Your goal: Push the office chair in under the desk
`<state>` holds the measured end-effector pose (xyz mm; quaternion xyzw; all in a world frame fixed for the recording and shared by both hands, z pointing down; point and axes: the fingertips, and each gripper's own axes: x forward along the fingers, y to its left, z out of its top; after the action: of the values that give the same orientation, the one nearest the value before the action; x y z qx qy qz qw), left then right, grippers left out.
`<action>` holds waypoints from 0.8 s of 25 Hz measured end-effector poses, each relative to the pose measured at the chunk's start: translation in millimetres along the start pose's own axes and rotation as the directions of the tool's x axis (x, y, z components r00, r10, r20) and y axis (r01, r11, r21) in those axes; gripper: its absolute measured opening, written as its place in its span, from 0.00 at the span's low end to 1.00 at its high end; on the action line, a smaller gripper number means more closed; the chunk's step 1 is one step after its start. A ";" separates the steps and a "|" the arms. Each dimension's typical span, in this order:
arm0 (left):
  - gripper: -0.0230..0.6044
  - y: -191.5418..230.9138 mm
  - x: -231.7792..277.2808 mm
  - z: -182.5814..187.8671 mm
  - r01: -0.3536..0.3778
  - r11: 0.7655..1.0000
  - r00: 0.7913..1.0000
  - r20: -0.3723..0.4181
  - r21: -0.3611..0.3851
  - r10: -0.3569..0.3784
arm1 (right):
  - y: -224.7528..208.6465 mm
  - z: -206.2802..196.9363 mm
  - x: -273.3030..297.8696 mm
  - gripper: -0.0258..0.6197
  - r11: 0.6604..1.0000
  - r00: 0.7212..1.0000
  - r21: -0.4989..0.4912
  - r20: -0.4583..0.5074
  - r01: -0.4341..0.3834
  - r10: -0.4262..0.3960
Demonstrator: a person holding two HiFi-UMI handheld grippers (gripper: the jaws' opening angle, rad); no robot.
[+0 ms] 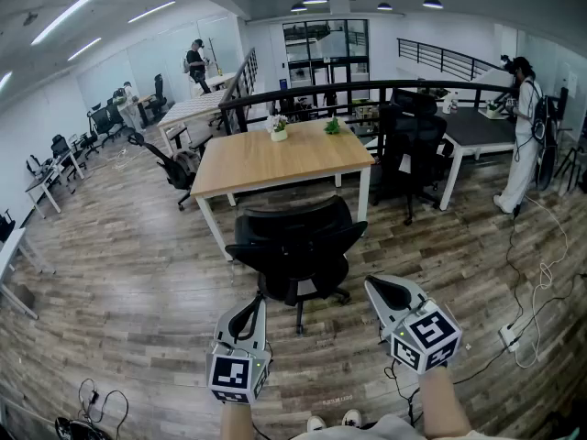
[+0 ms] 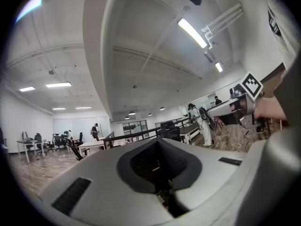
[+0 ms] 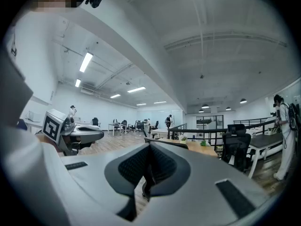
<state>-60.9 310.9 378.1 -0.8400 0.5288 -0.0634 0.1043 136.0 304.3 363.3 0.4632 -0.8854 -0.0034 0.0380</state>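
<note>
Floor (image 1: 119, 282) ahead: 1 office chair (image 1: 298, 246), 1 wooden desk (image 1: 275, 159).

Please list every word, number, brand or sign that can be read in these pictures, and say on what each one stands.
No text can be read in any view.
Left marker cube: black and white squares only, no letters.
Right marker cube: the same.
White tag on the black chair by the dark desk: too small to read.
</note>
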 end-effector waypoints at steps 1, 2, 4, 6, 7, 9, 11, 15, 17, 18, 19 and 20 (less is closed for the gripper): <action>0.05 0.0 -3.6 1.5 -0.003 1.000 1.000 0.001 0.004 0.003 | 4.0 -0.1 -1.5 0.04 1.000 1.000 0.002 0.001 -0.010 0.010; 0.05 -0.3 -6.7 3.1 -0.004 1.000 1.000 0.003 0.007 0.004 | 7.4 0.2 -3.2 0.04 1.000 1.000 0.006 0.005 -0.018 0.018; 0.05 -2.3 -9.8 5.7 -0.002 1.000 1.000 0.005 0.011 0.002 | 10.2 3.7 -7.0 0.04 0.999 0.999 0.026 0.027 -0.027 0.027; 0.05 -5.2 -9.1 6.5 0.004 1.000 1.000 0.006 0.013 -0.004 | 8.0 7.9 -9.7 0.04 0.999 0.998 0.046 0.053 -0.025 0.023; 0.05 -6.4 -8.2 5.7 0.006 1.000 1.000 0.004 0.013 -0.006 | 7.1 8.1 -9.7 0.04 0.999 0.998 0.046 0.058 -0.024 0.022; 0.05 -8.2 -7.1 2.6 0.007 1.000 1.000 -0.002 0.012 -0.007 | 6.4 5.7 -8.1 0.04 0.999 0.998 0.040 0.056 -0.026 0.024; 0.05 -9.5 -5.8 0.4 0.006 1.000 1.000 -0.007 0.010 -0.006 | 5.3 3.8 -6.2 0.04 0.999 0.998 0.043 0.054 -0.029 0.027; 0.05 -11.8 -3.2 -0.9 0.002 1.000 1.000 -0.011 0.002 -0.002 | 4.0 0.9 -4.0 0.04 0.997 0.998 0.059 0.041 -0.053 0.050; 0.05 -12.5 -2.5 -1.6 -0.001 1.000 1.000 -0.013 0.001 0.001 | 3.8 -0.9 -3.7 0.04 0.996 0.997 0.063 0.034 -0.065 0.063; 0.05 -12.8 -2.4 -1.9 -0.004 1.000 1.000 -0.013 -0.001 0.004 | 3.2 -1.5 -3.9 0.04 0.996 0.997 0.064 0.034 -0.069 0.067; 0.05 -13.0 -2.3 -2.2 -0.008 1.000 1.000 -0.013 -0.003 0.008 | 2.0 -2.0 -4.2 0.04 0.995 0.997 0.066 0.036 -0.070 0.068; 0.05 -13.4 -2.3 -2.5 -0.013 1.000 1.000 -0.015 -0.005 0.013 | 0.3 -2.2 -4.5 0.04 0.995 0.997 0.068 0.041 -0.069 0.066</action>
<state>-50.7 318.3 383.8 -0.8363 0.5351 -0.0674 0.0986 138.5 308.3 365.2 0.4339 -0.9007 0.0196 0.0049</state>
